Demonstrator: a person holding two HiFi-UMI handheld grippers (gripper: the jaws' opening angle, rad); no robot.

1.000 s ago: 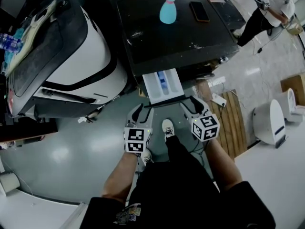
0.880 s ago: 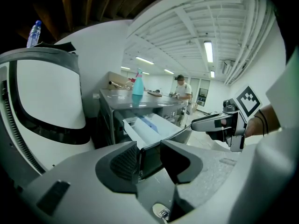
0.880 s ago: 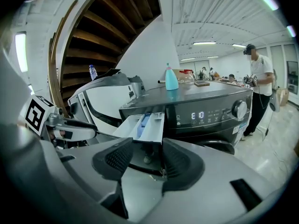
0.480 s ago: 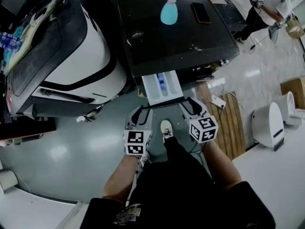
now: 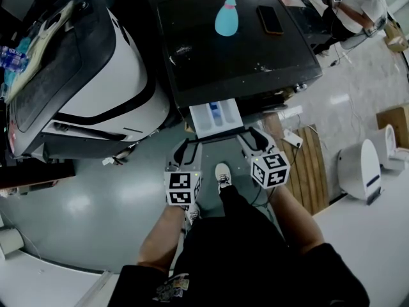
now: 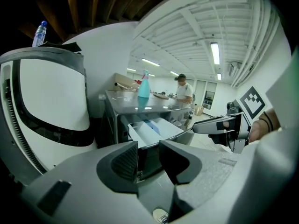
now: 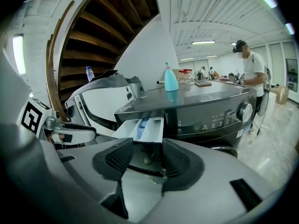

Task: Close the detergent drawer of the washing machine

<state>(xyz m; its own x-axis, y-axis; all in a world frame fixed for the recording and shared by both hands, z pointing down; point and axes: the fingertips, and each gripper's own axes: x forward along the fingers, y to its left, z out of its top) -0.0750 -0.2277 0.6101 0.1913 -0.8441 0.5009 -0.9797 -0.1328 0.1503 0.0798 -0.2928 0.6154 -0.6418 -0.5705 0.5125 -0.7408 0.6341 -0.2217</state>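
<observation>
Plainly, boxy white drawer (image 5: 203, 121); glossy dark washer (image 5: 243, 50).

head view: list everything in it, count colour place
washing machine: one, dark grey, top centre
detergent drawer: one, white, pulled out of its front
bottle: one, turquoise, on the machine's top
phone: one, black, right of the bottle
large appliance: one, white and black, left
bystander: one, white shirt, upper right corner
shoe: one, white, between the grippers
left gripper, right gripper: two, grey, at the drawer's front corners; jaws apart, just been closing, nothing between them
</observation>
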